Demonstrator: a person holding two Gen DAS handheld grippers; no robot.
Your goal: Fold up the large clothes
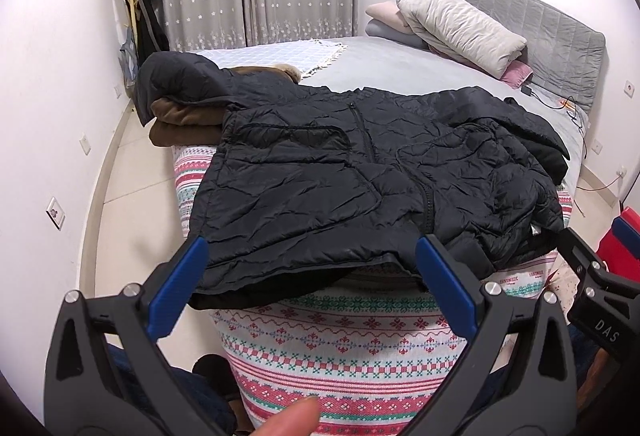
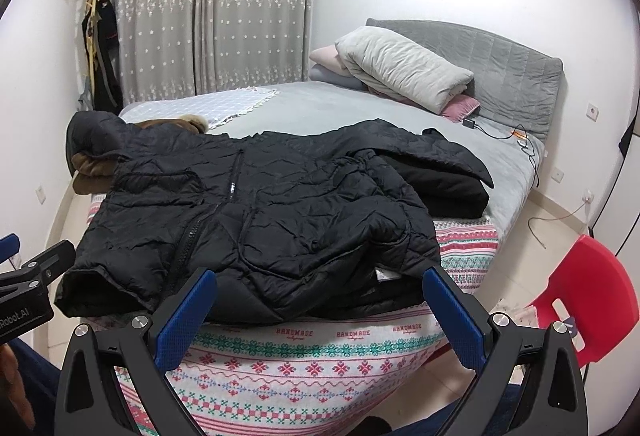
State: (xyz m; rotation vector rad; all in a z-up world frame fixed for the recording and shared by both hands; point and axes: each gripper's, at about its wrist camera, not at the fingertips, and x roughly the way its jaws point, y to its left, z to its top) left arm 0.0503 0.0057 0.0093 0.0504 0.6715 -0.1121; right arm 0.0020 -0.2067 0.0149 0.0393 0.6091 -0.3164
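A black quilted hooded jacket [image 1: 320,172] lies front up across the foot of the bed, its hem toward me and its zipper partly open. It also shows in the right wrist view [image 2: 256,220]. Its right sleeve is folded in over the body. My left gripper [image 1: 312,248] is open and empty, its blue fingertips just short of the jacket's hem. My right gripper [image 2: 320,280] is open and empty, its tips at the hem on the right side. The left gripper's body shows at the left edge of the right wrist view [image 2: 28,284].
The bed carries a red, green and white patterned blanket [image 1: 344,348] at its foot and a grey sheet [image 2: 352,108]. A brown folded garment [image 1: 184,120] lies under the hood. Pillows [image 1: 460,24] lie by the headboard. A red chair [image 2: 588,300] stands at the right.
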